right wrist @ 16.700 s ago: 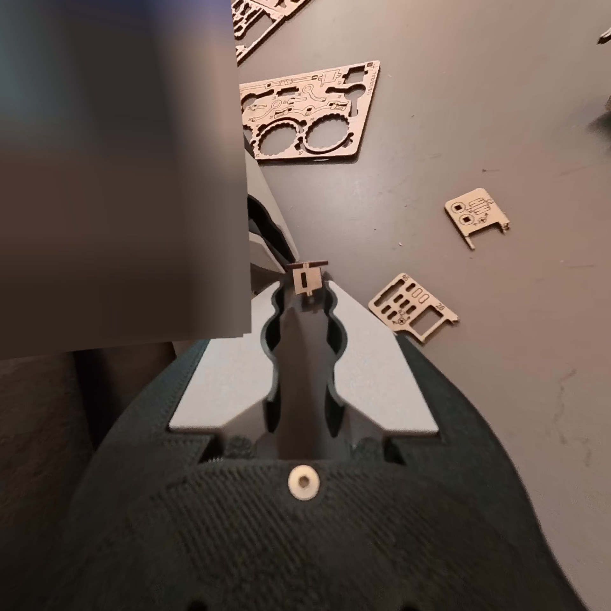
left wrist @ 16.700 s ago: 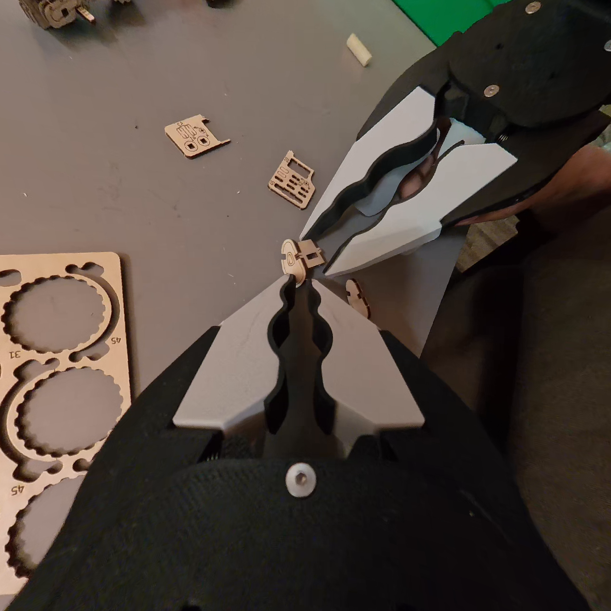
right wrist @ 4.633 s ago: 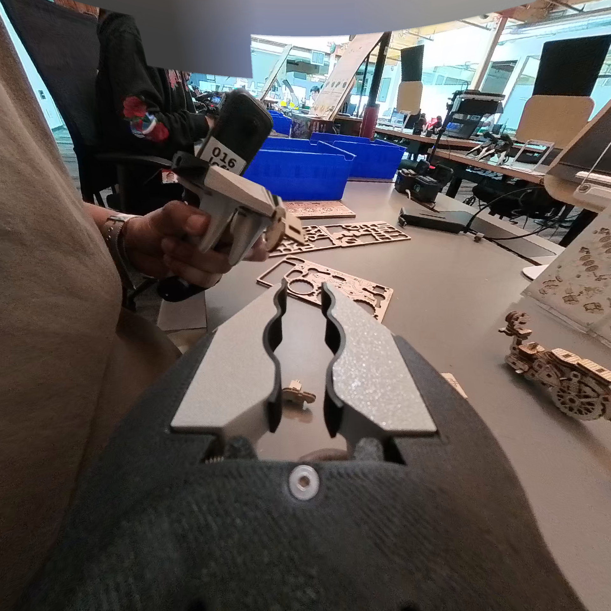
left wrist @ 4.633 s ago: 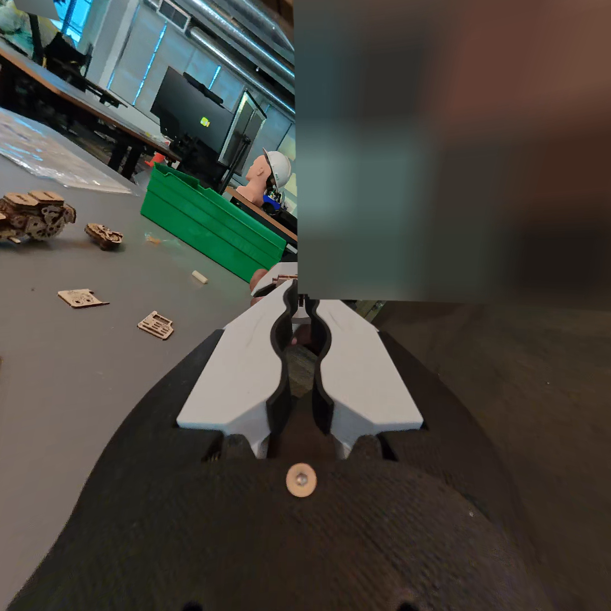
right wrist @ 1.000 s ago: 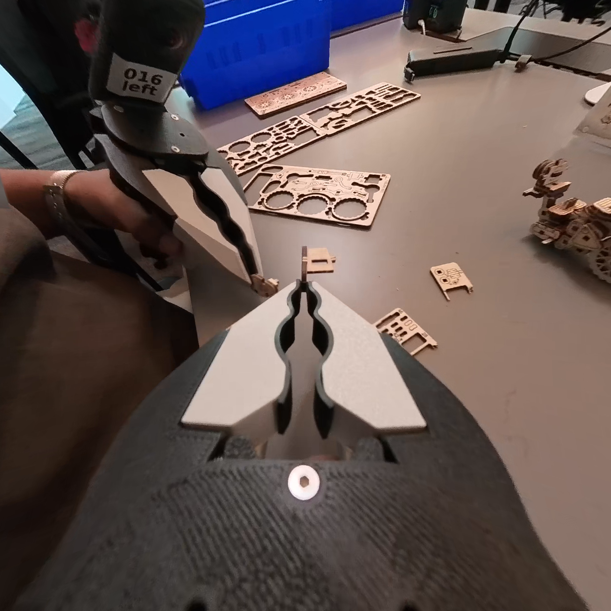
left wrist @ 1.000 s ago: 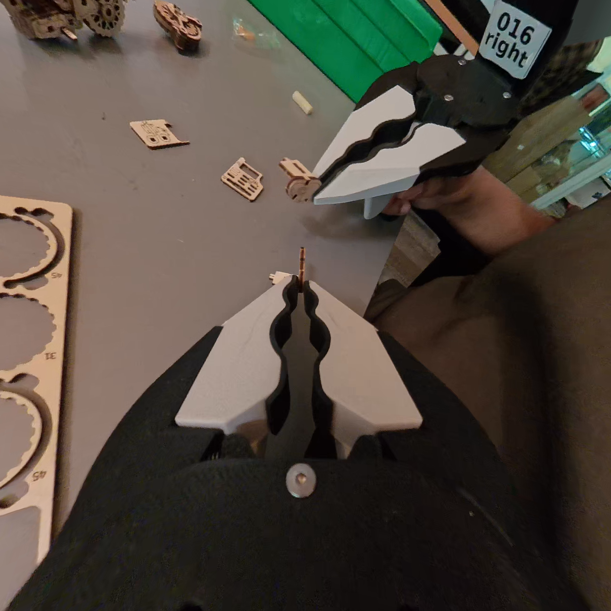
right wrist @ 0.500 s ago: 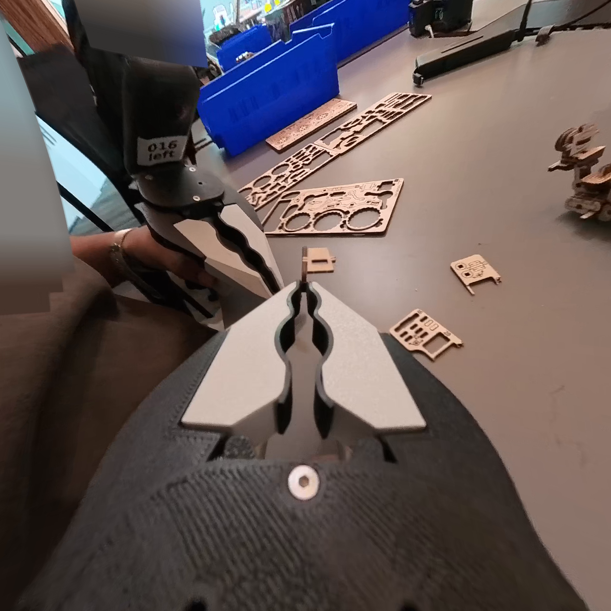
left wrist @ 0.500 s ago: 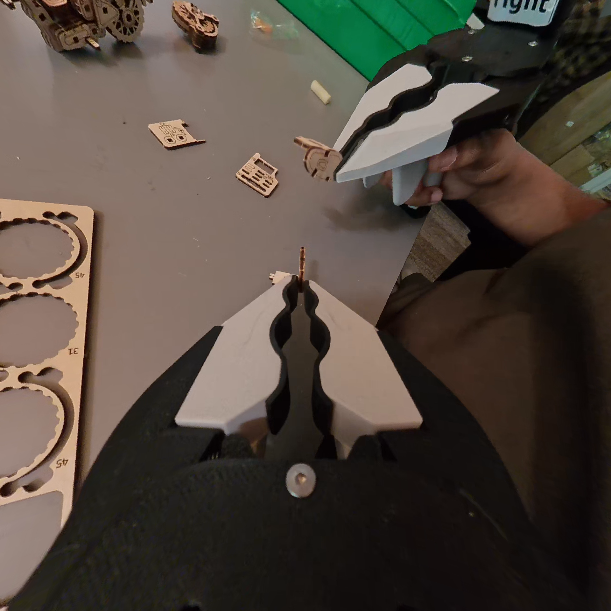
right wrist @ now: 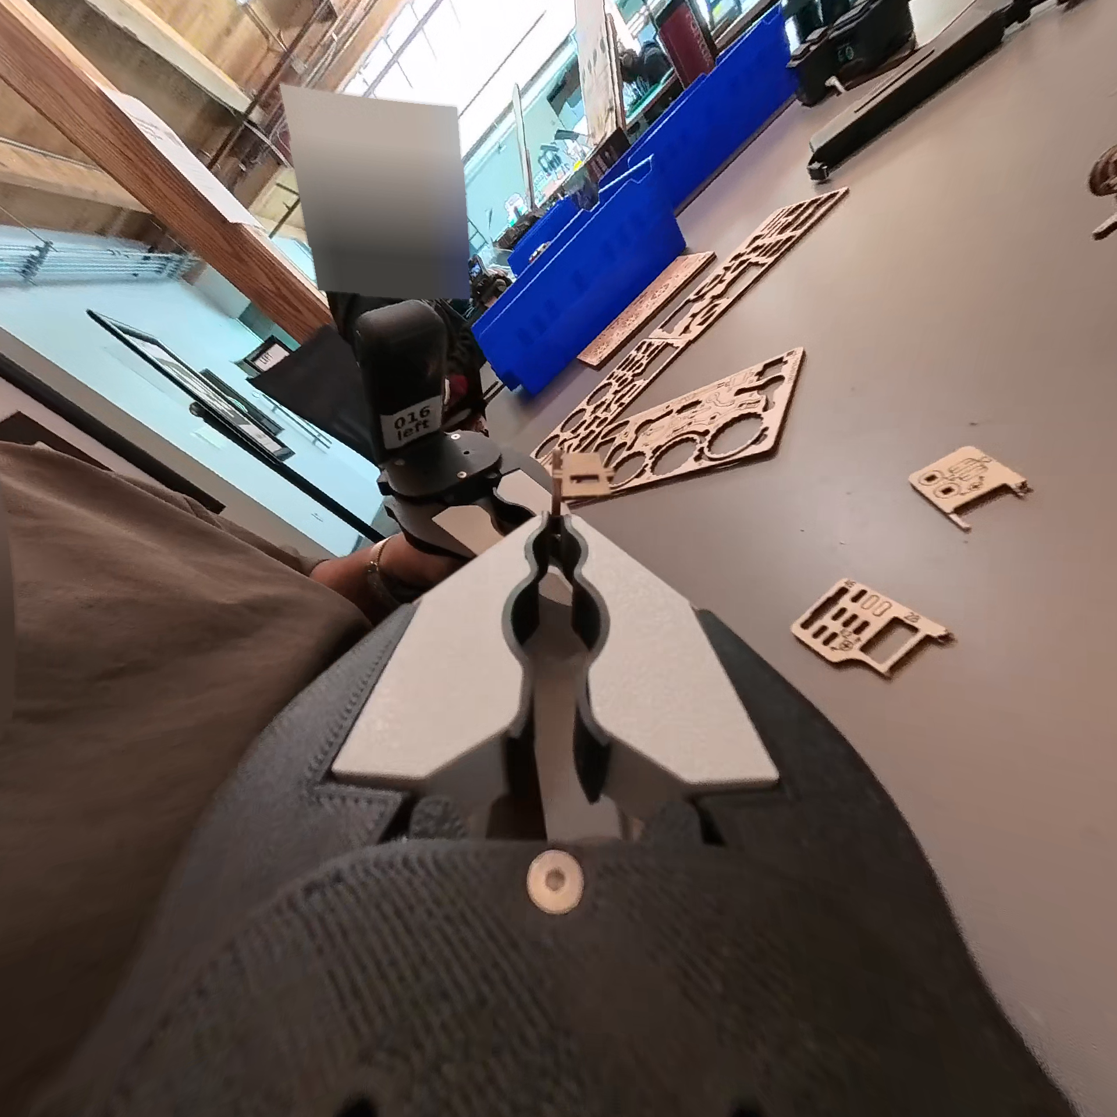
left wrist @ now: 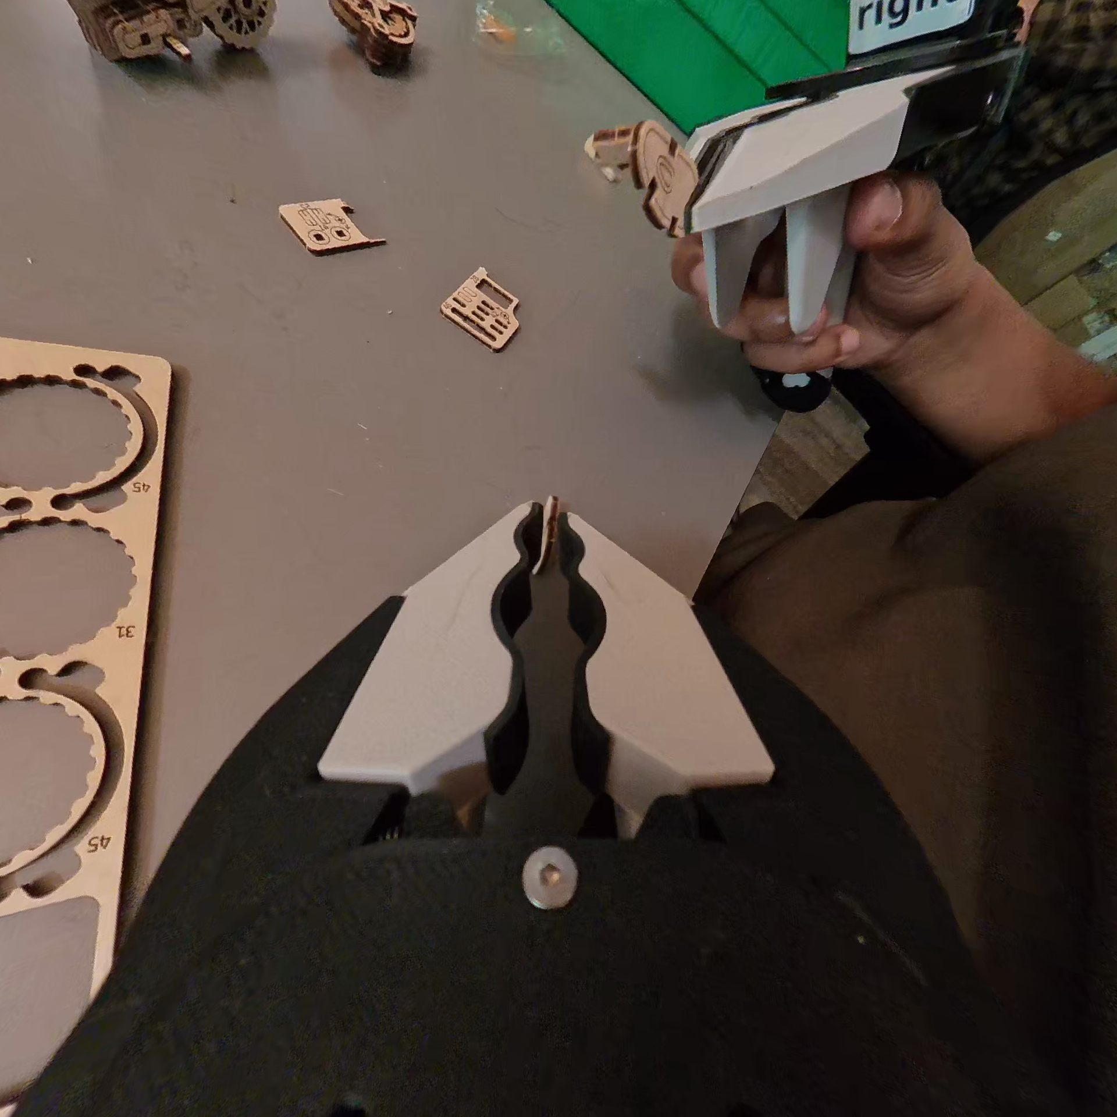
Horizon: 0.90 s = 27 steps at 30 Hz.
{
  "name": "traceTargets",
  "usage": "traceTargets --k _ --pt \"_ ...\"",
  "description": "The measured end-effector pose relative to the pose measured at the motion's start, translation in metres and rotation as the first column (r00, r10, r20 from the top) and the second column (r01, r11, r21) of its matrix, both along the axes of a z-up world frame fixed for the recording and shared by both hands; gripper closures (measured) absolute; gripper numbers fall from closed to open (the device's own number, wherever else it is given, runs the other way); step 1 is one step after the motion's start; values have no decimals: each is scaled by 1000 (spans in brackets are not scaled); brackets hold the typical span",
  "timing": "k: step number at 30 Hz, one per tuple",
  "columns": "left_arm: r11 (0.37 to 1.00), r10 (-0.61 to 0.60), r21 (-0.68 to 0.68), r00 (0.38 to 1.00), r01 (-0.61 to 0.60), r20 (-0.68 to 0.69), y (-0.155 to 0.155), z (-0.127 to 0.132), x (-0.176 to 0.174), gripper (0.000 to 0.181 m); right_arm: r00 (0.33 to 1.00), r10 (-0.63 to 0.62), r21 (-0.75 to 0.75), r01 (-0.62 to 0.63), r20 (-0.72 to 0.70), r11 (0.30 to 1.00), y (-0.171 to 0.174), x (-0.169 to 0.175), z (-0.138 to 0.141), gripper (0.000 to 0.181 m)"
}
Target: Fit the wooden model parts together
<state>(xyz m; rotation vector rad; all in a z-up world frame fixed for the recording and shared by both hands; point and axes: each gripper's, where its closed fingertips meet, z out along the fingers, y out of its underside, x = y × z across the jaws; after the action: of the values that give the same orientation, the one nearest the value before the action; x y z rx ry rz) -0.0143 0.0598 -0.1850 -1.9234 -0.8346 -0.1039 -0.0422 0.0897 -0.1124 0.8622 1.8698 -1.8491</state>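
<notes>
My left gripper (left wrist: 549, 514) holds a small thin wooden piece (left wrist: 549, 535) edge-on and slightly tilted between its pads, above the near edge of the grey table (left wrist: 423, 423). My right gripper (left wrist: 695, 181) is up at the far right, held in a hand, shut on a joined wooden part (left wrist: 656, 163) made of a round disc and a tab. In the right wrist view, the right gripper (right wrist: 553, 520) pinches that part (right wrist: 580, 474) edge-on. The left gripper's black body (right wrist: 435, 471) shows just behind it, its tips hidden.
A wooden sheet with gear-shaped holes (left wrist: 72, 544) lies at the left. Two small offcut cards (left wrist: 329, 226) (left wrist: 482, 309) lie mid-table. Built wooden models (left wrist: 163, 24) and a green bin (left wrist: 695, 54) stand at the back. Blue bins (right wrist: 580, 260) stand beyond more sheets (right wrist: 683, 429). My hands' fingertips stand some 9 centimeters from each other.
The right gripper has risen and tilted, moving up and away to the right with its part. The piece in my left gripper now sits farther back between the fingers, tilted.
</notes>
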Motion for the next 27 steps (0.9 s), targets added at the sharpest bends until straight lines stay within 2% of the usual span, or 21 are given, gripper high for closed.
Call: traceTargets --k 7,10,14,19,27 --pt "999 6 37 1000 -7 11 0 5 -1 174 1000 8 -17 -8 14 1000 -1 1 1 181" --pt "993 3 119 999 -6 32 1 16 -1 173 1000 9 -33 -8 20 999 -2 2 3 181" --pt "952 -17 306 995 -12 94 5 40 1 170 1000 11 -55 -10 13 998 -9 6 6 181" --pt "884 -71 467 979 -27 190 8 58 4 167 1000 27 -76 -27 4 997 -23 17 9 181" --pt "836 -105 547 967 -40 231 9 68 6 167 999 47 -67 -47 2 997 -38 28 6 181"
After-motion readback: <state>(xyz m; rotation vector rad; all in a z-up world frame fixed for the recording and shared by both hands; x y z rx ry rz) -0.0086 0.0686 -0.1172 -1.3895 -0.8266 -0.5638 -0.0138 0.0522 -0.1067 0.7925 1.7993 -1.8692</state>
